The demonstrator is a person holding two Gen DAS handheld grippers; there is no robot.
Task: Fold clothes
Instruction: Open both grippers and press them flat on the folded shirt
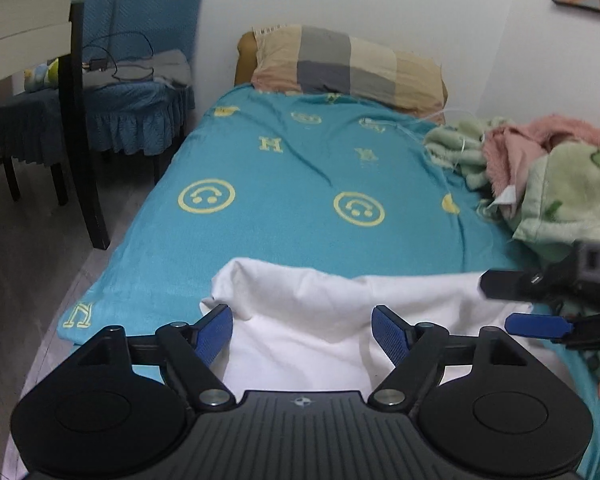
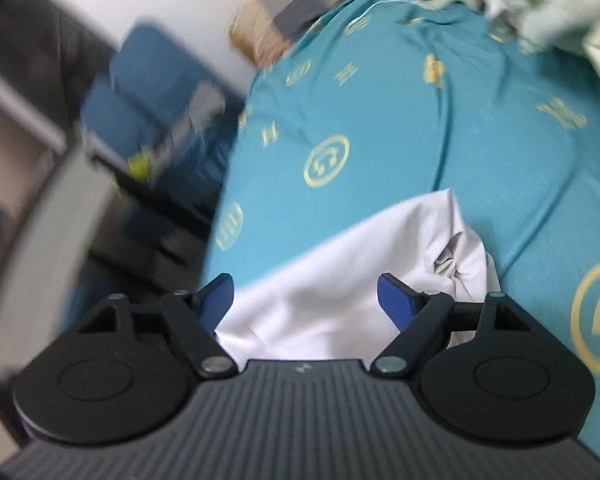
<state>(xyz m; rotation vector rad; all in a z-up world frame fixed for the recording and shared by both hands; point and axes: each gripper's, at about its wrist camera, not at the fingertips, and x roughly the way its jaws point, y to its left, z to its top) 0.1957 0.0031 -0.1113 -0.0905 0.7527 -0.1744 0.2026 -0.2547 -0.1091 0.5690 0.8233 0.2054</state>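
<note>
**White garment on teal bedspread, both grippers spread**

Left gripper [image 1: 302,330]: black body, blue pads, jaws spread wide with nothing between them; it hovers over the near part of the white garment [image 1: 320,320]. Whether the pads touch the cloth cannot be told.

Right gripper [image 2: 306,300]: same build, jaws likewise spread and holding nothing. Seen again in the left wrist view [image 1: 540,304], at the garment's right edge, fingers pointing left across it, one black finger above one blue-padded finger, apart.

White garment [image 2: 340,280]: plain white cloth, no print visible. It lies on the near end of the bedspread [image 1: 300,168], partly flattened, with a raised rounded fold along its far edge and a bunched, creased knot at its right corner. Its near part is hidden under the gripper bodies, so its full outline and type cannot be made out.

Bedspread: teal with yellow smiley faces and letters.

Pillow [image 1: 340,66]: patchwork checks, at the bedspread's far end.

Fleece pile [image 1: 540,168]: green and pink, on the bedspread's right side, cut off by the frame.

Chair [image 1: 140,80]: blue-covered, left of the bedspread.

Right wrist view is motion-blurred; surroundings left of the bedspread are unreadable.
</note>
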